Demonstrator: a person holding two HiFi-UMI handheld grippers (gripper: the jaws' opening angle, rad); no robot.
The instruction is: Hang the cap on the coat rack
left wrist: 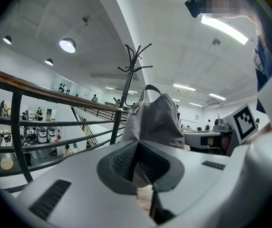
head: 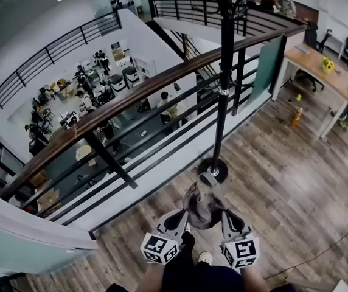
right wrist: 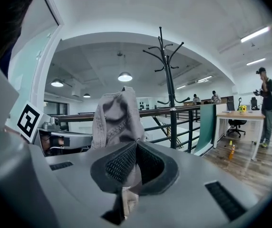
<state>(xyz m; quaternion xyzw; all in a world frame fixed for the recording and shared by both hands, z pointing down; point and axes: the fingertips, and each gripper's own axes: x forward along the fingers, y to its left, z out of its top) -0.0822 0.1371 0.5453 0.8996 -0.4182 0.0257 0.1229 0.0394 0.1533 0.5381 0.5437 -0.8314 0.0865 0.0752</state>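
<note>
A grey cap [head: 203, 202] hangs between my two grippers, just in front of the person's feet. My left gripper [head: 188, 215] is shut on the cap's left side and my right gripper [head: 222, 215] is shut on its right side. In the left gripper view the cap [left wrist: 155, 118] rises out of the closed jaws [left wrist: 138, 167]. The right gripper view shows its fabric [right wrist: 114, 115] pinched the same way [right wrist: 136, 167]. The black coat rack [head: 226, 72] stands right ahead, with its round base [head: 213, 170] just beyond the cap. Its hooks [left wrist: 136, 56] [right wrist: 167, 51] are bare.
A wood-topped black railing [head: 131, 96] runs diagonally behind the rack, with an open drop to a lower floor beyond it. A desk [head: 317, 72] and a bottle [head: 295, 117] on the floor are at the right. A person [right wrist: 267, 103] stands by the desk. A cable [head: 320, 248] crosses the floor.
</note>
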